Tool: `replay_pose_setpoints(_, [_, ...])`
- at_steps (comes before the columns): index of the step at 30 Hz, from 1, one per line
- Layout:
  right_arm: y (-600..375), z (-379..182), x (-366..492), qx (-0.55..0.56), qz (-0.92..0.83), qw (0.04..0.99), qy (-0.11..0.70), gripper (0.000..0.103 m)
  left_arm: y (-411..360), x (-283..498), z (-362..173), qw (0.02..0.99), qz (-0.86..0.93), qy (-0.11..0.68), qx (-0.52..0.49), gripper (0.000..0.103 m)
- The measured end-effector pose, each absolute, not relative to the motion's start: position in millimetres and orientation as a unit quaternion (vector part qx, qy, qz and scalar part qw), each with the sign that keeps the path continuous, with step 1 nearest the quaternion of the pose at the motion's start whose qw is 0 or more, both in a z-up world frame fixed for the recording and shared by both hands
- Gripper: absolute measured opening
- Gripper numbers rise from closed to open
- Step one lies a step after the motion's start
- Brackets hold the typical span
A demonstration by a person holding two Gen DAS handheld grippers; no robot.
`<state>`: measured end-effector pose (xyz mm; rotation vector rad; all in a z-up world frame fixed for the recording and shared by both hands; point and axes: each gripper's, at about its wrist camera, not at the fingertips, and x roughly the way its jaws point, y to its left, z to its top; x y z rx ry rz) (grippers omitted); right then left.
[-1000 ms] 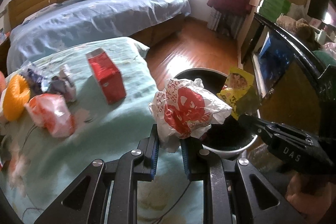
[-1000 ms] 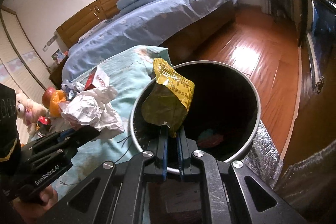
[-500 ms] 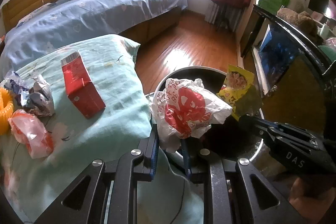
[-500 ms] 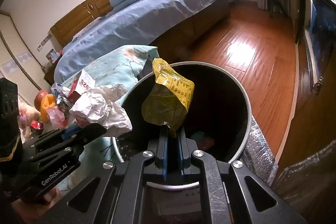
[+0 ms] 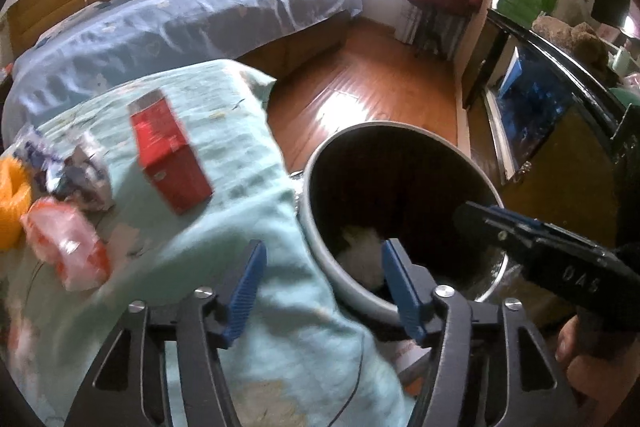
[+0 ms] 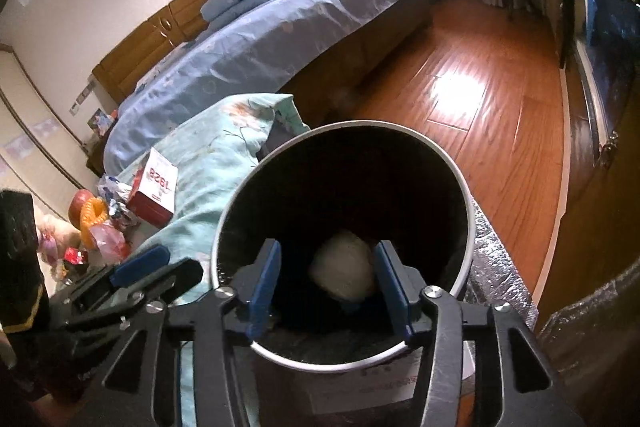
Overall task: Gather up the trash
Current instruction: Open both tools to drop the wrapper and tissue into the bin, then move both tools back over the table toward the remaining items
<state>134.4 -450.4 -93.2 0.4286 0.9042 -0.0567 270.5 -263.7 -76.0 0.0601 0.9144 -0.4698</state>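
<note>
A round black trash bin with a pale rim (image 5: 490, 187) (image 6: 466, 195) stands beside the table. A white crumpled bag (image 6: 344, 269) (image 5: 362, 253) lies inside it. My left gripper (image 5: 322, 281) is open and empty at the bin's near rim. My right gripper (image 6: 326, 285) is open and empty over the bin mouth. On the teal cloth (image 5: 236, 155) lie a red box (image 5: 170, 161) (image 6: 154, 189), a red-and-clear wrapper (image 5: 66, 245) (image 6: 108, 239), and a crumpled foil wrapper (image 5: 78, 175).
An orange ring (image 5: 12, 201) (image 6: 94, 215) sits at the table's left end. A bed with a blue cover (image 5: 180, 23) stands behind. Wood floor (image 5: 372, 83) lies beyond the bin. A dark cabinet (image 5: 560, 131) is to the right.
Both grippers opened. The red-and-white bag left my left gripper and the yellow packet left my right gripper; a white bag now lies in the bin.
</note>
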Motion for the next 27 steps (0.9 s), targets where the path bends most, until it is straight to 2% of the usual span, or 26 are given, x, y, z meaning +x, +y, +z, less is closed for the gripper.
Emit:
replay_pose_setpoints(9, [-423, -79, 125, 0.2, -0.008, 0.889, 0.412, 0.08, -211, 232, -66, 0.884, -0.198, 0.423, 0.0, 0.068])
replay_pose_setpoints(15, [-389, -71, 123, 0.189, 0.019, 0.896, 0.401, 0.086, -177, 203, -61, 0.893, -0.176, 0.414, -0.014, 0.069])
replay_pose_setpoints(27, [-334, -77, 130, 0.162, 0.064, 0.896, 0.409, 0.086, -120, 172, -55, 0.9, -0.133, 0.413, -0.038, 0.069])
